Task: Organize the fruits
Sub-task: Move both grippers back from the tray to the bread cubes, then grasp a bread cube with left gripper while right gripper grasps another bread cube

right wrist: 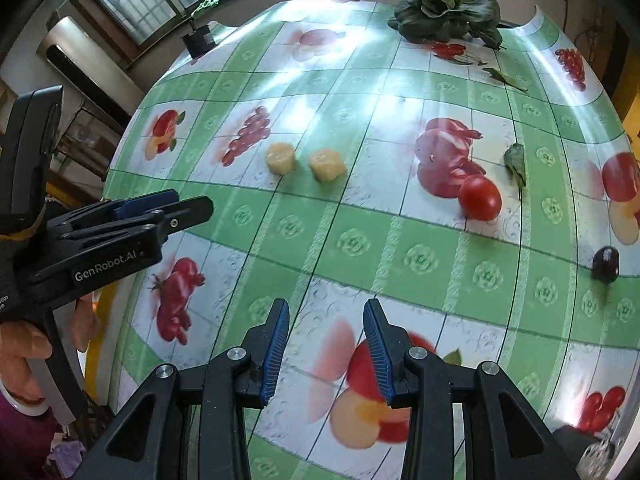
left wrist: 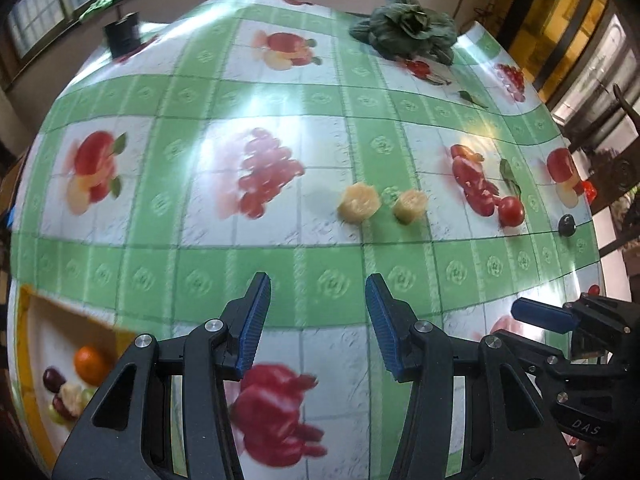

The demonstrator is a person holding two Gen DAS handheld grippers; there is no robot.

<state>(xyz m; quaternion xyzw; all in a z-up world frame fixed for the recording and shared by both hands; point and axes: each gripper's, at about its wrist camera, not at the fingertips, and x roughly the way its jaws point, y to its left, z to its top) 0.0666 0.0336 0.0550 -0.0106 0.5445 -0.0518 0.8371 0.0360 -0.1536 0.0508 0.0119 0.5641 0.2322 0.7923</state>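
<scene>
Two pale yellow fruit pieces lie mid-table; they also show in the right wrist view. A red tomato and a dark round fruit lie to the right. An orange-rimmed tray at lower left holds an orange, grapes and other fruit. My left gripper is open and empty above the cloth, short of the yellow pieces. My right gripper is open and empty, near the table's front.
A leafy green vegetable sits at the far edge. Loose leaves lie near the tomato. A small black object stands at the far left. The cloth is printed with fruit pictures.
</scene>
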